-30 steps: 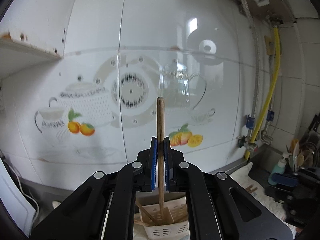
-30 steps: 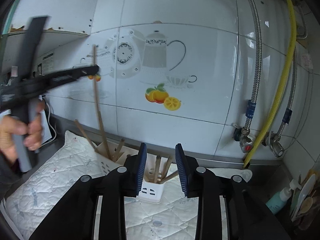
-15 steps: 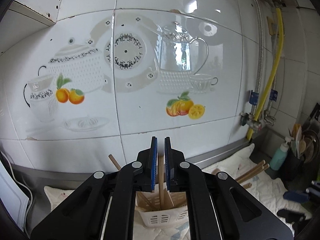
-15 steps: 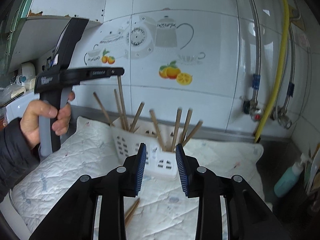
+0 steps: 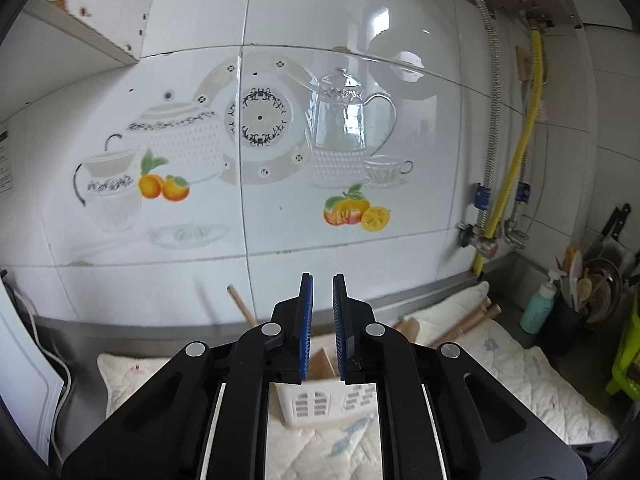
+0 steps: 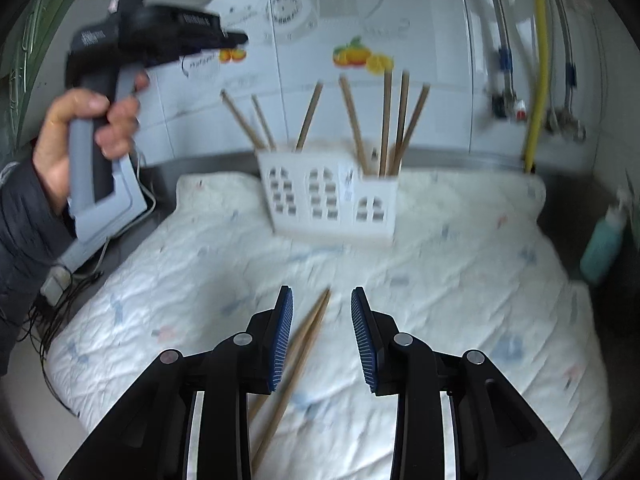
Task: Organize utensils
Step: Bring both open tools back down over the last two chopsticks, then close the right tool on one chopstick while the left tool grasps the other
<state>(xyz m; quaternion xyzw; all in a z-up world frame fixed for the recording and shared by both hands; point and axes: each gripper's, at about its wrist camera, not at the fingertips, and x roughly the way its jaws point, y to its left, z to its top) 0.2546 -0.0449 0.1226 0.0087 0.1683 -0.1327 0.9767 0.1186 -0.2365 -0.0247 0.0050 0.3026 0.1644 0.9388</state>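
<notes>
A white slotted utensil holder (image 6: 332, 196) stands on a white quilted cloth (image 6: 460, 280) and holds several wooden chopsticks (image 6: 386, 120) upright. Two loose chopsticks (image 6: 300, 348) lie on the cloth just below my right gripper (image 6: 322, 336), which is open and empty above them. My left gripper (image 5: 323, 328) is slightly open and empty, above the holder (image 5: 320, 404). It also shows in the right wrist view (image 6: 236, 38), high at the left.
The tiled wall (image 5: 280, 140) is close behind the holder. A teal soap bottle (image 6: 604, 240) and a dark utensil pot (image 5: 576, 300) stand at the right. Yellow and metal pipes (image 5: 516, 168) run down the wall. Cables (image 6: 60, 300) hang at the cloth's left edge.
My left gripper lowered the chopstick into the holder, let go of it and lifted. My right gripper tilted down toward the two loose chopsticks on the cloth.
</notes>
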